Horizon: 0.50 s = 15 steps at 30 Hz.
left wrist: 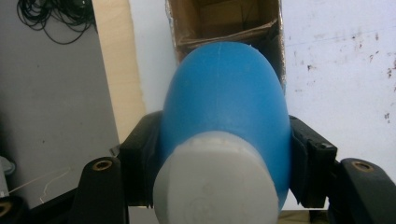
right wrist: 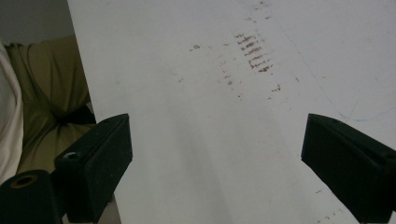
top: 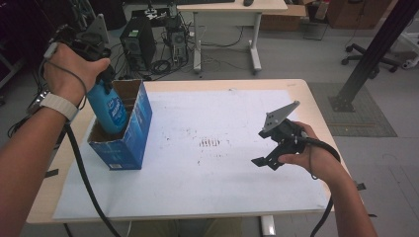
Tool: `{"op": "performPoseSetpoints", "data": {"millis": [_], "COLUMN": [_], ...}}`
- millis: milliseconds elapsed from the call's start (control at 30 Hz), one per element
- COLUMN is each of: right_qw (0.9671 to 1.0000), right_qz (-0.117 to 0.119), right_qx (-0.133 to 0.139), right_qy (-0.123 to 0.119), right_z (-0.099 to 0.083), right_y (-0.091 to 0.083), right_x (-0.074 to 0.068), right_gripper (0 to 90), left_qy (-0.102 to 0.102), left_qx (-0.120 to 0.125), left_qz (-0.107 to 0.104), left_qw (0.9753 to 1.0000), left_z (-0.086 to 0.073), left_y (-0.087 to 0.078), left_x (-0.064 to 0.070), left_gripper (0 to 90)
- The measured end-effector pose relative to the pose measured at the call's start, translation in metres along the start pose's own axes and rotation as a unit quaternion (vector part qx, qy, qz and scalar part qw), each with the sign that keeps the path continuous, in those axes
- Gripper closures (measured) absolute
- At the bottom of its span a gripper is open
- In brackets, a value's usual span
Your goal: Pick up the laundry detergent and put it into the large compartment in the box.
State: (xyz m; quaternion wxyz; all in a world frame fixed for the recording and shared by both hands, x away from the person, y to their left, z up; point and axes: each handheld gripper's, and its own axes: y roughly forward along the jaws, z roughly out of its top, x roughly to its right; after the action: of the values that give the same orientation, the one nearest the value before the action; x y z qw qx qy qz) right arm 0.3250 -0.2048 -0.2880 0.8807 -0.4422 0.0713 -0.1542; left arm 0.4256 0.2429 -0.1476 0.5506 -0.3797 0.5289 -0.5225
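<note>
1. Blue plastic sits between my left gripper's [left wrist: 219,154] jaws: they clamp the blue bottle [left wrist: 224,107] near its white cap [left wrist: 212,186].
2. I hold the bottle's lower end inside the open blue carton [top: 126,133], which stands at the table's [top: 301,91] left edge.
3. My right gripper [right wrist: 215,158] hangs wide open, holding nothing, above the white sheet [right wrist: 187,93].
4. Between carton and right gripper I see bare sheet with only brown smudges [top: 210,143].
</note>
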Motion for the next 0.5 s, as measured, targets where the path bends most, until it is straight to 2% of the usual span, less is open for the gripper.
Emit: {"op": "performPoseSetpoints", "data": {"millis": [500], "right_qw": [1.0], "right_qz": [-0.001], "right_qx": [-0.002], "right_qy": [0.004], "right_z": [-0.002], "right_y": [0.0], "right_x": [-0.001], "right_gripper": [8.9], "left_qy": [0.006], "left_qx": [0.001], "left_qz": [0.001], "left_qw": [1.0], "left_z": [-0.001], "left_y": [0.026], "left_x": [0.004], "left_gripper": [38.0]}}
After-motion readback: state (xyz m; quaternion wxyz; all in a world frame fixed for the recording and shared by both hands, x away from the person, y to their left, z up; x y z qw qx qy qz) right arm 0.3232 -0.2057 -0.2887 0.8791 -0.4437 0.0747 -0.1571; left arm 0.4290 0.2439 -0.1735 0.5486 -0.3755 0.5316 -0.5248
